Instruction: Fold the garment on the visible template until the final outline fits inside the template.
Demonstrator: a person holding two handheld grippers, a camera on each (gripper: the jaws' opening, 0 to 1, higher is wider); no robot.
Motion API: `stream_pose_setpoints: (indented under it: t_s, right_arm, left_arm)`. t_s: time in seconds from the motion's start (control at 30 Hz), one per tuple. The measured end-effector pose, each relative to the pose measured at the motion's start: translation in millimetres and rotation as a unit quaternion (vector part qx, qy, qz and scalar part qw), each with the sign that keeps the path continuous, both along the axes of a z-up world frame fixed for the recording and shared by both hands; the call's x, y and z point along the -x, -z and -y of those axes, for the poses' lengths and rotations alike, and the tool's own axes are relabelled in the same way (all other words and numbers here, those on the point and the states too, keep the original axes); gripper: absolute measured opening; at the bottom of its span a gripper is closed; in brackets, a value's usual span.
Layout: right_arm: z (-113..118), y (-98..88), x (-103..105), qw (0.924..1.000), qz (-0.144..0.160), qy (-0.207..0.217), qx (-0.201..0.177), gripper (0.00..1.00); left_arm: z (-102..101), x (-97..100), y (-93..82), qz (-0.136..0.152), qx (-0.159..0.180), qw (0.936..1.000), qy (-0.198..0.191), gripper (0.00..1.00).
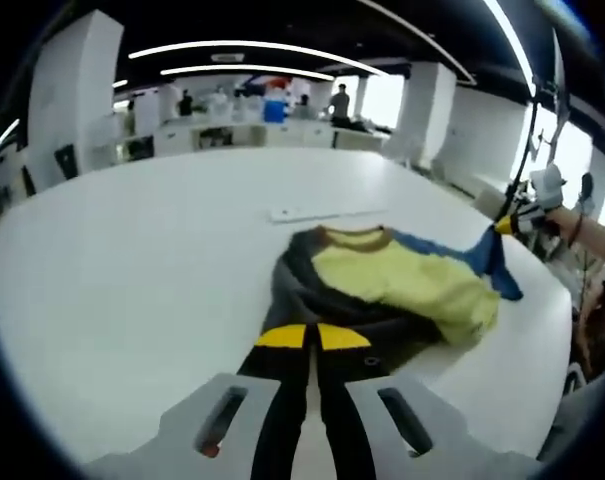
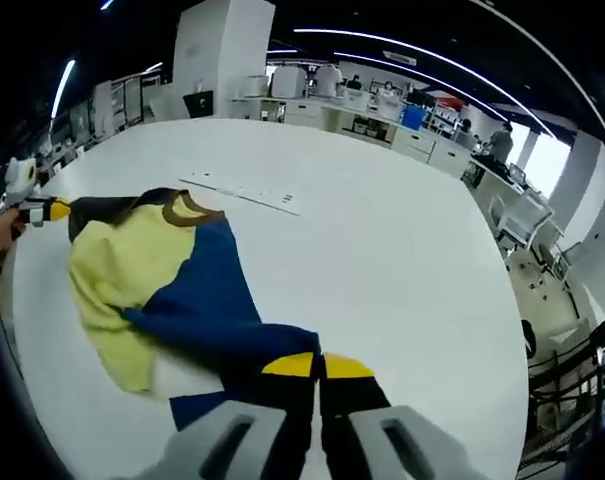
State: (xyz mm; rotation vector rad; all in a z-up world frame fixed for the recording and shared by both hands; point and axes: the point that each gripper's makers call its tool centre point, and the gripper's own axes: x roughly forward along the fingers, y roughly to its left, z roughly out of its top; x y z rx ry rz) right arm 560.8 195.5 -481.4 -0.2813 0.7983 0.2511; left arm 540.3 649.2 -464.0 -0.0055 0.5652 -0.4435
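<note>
Yellow-tipped jaws of the right gripper [image 2: 317,367] clamp the garment's [image 2: 167,285] blue sleeve; the left gripper [image 1: 311,338] pinches its dark opposite edge, stretching it across the table [image 2: 382,250].

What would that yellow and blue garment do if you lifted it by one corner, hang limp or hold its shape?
Probably hang limp: the garment lies rumpled in soft folds on the white table, and its blue part stretches toward the right gripper, which is shut on it. It looks light, and would likely slide and bunch rather than roll.

template [image 2: 244,190] markings too small — perhaps a printed strip.
</note>
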Motion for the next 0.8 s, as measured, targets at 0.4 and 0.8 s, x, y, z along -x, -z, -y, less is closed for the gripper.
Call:
stream_pose_setpoints:
  t_s: [0.4,0.8]
  right_arm:
    - [22,17.1,-3,0.9994,-0.025,0.013,0.018,0.00]
    - [35,26.4,-19,0.9990,-0.032,0.021,0.024,0.00]
  left_arm:
    - [-20,-5.6,8.6,-0.013,-0.004,0.9997,-0.021,0.00]
    - [-34,-9.3,22.7,-0.031,-0.005,0.9986,-0.042,0.00]
